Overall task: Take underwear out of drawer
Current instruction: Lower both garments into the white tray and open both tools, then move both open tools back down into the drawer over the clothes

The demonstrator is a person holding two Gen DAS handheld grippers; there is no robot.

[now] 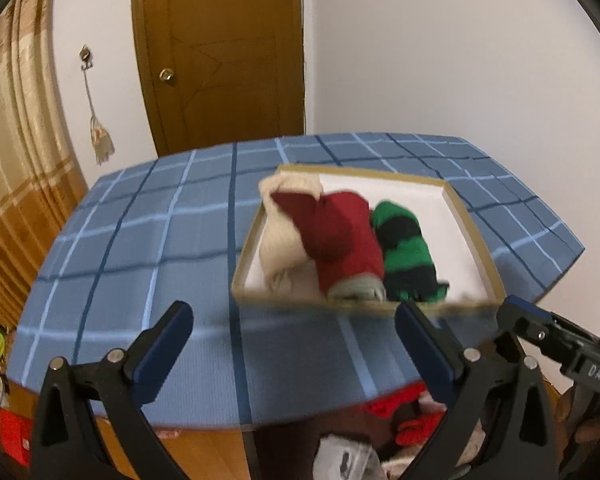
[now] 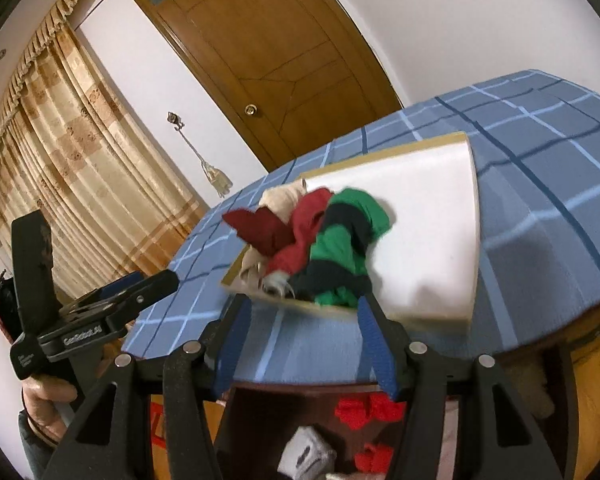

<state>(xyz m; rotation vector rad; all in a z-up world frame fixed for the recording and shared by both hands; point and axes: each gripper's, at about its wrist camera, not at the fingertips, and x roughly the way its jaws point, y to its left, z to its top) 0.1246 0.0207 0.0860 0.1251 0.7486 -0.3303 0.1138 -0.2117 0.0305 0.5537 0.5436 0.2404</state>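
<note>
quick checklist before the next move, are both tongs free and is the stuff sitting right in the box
1. Left tongs empty, jaws wide: ok.
2. Right tongs empty, jaws apart: ok.
3. Green and black striped garment inside the shallow box: ok.
4. Red garment inside the box: not ok, a dark red flap overhangs the rim.
5. Box fully on the checked blue tablecloth: ok.
6. More underwear left in the drawer: cannot tell.

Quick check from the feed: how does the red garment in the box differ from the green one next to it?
The red garment is one solid colour; the green garment carries black stripes. The red one lies in the middle of the box, draped over a cream piece, with a darker red flap reaching the box's left edge; the green one lies to its right on the white lining. Both are crumpled, touch each other, and neither is gripped.
</note>
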